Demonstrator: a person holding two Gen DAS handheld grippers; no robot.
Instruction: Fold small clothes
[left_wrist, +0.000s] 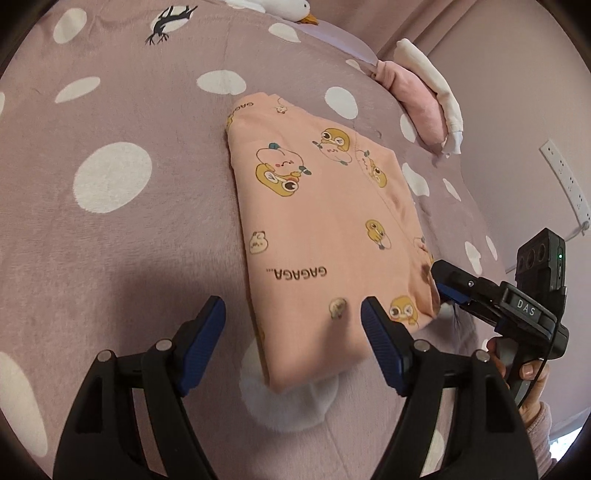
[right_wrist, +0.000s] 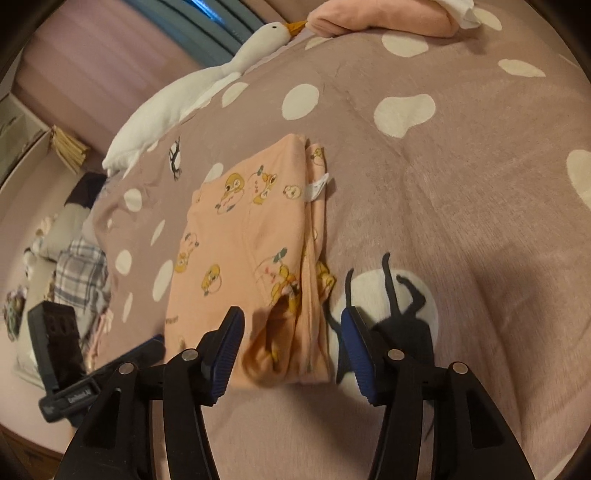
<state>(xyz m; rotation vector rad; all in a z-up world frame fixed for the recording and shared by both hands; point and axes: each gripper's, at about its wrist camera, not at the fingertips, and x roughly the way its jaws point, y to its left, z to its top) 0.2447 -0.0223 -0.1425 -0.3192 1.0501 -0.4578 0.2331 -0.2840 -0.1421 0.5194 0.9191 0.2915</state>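
Left wrist view: both tongs (left_wrist: 291, 317) (right_wrist: 291, 332) gape empty over folded pink garment (left_wrist: 325, 221), its underside hidden.

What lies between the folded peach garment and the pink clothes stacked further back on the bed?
Only bare spotted blanket: in the left wrist view, nothing sits between the folded peach garment and the pink clothes.

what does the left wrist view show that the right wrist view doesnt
Only the left wrist view shows the GAGAGA lettering readably, a wall power strip, and the person's fingers holding the right hand-held gripper.

Only the right wrist view shows the garment's white label, its rumpled open side edge, the whole plush goose, and floor clutter with a plaid cloth.

Both show the folded peach garment on the spotted bedspread, the pink and white pile, and open jaws holding nothing.
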